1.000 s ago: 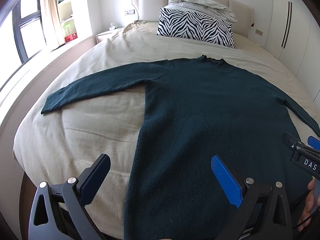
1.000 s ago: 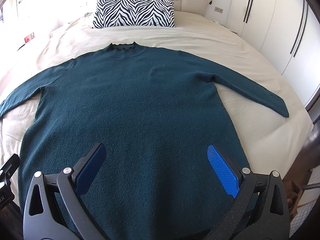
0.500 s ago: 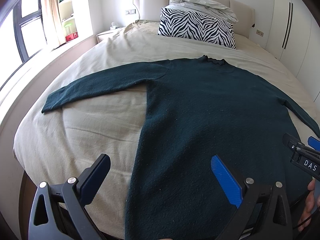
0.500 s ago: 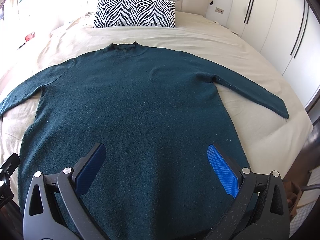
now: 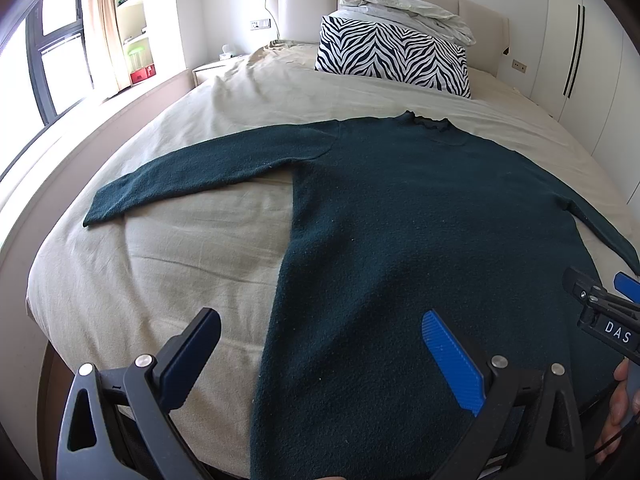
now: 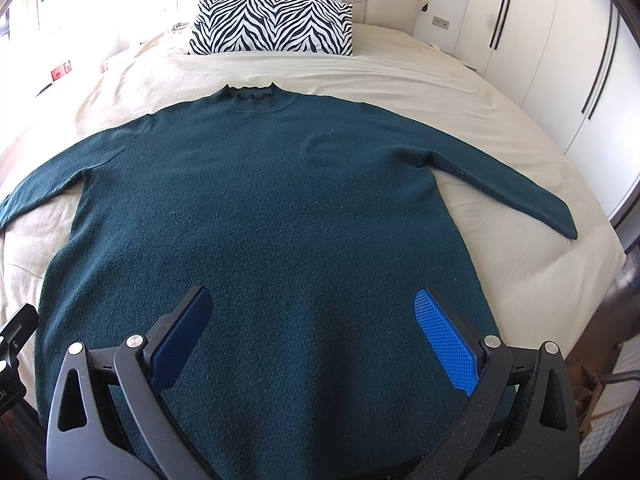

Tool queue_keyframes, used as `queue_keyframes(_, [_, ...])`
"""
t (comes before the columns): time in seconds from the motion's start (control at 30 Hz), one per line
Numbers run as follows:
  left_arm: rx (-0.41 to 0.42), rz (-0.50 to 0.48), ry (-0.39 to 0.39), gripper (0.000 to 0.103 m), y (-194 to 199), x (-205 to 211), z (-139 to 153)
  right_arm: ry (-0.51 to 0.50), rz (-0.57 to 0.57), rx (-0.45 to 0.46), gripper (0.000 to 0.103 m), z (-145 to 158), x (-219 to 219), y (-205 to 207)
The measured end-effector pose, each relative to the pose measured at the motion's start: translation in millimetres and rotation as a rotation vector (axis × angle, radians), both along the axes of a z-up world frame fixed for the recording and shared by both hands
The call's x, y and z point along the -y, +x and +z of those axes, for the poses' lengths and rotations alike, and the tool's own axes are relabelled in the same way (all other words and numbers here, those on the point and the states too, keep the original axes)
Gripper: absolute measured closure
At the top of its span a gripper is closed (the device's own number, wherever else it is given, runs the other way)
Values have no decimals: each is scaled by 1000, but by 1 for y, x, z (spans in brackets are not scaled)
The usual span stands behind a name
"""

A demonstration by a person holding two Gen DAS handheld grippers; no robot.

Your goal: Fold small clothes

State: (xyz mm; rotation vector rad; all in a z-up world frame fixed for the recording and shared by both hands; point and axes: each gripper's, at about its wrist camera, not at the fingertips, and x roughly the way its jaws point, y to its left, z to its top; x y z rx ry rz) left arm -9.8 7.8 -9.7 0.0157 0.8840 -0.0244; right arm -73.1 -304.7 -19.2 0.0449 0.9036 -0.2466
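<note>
**Sweater laid out, nothing picked up yet**

The dark green sweater (image 6: pixel 256 216) lies flat on the beige bed (image 5: pixel 168 264), filling the centre of both views, collar toward the top of the frame and hem at the bottom edge. One sleeve (image 5: pixel 192 176) reaches toward the left of the left wrist view; the other sleeve (image 6: pixel 520 196) runs to the right of the right wrist view. Against the frames from the last second I see almost no change: only a slight drift of the left camera, cloth undisturbed. I read that as folding not begun. My left gripper (image 5: pixel 320 356) is spread wide, empty, above the sweater's left side edge. My right gripper (image 6: pixel 316 336) is likewise wide and empty over the lower body. The zebra pillow (image 6: pixel 272 24) sits at the top, well apart.
</note>
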Motion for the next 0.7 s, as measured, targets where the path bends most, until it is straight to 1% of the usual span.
queue_keyframes(0.7, [0,1,-2,0,0,-1,1,-15,14,0,0,1,-6,1])
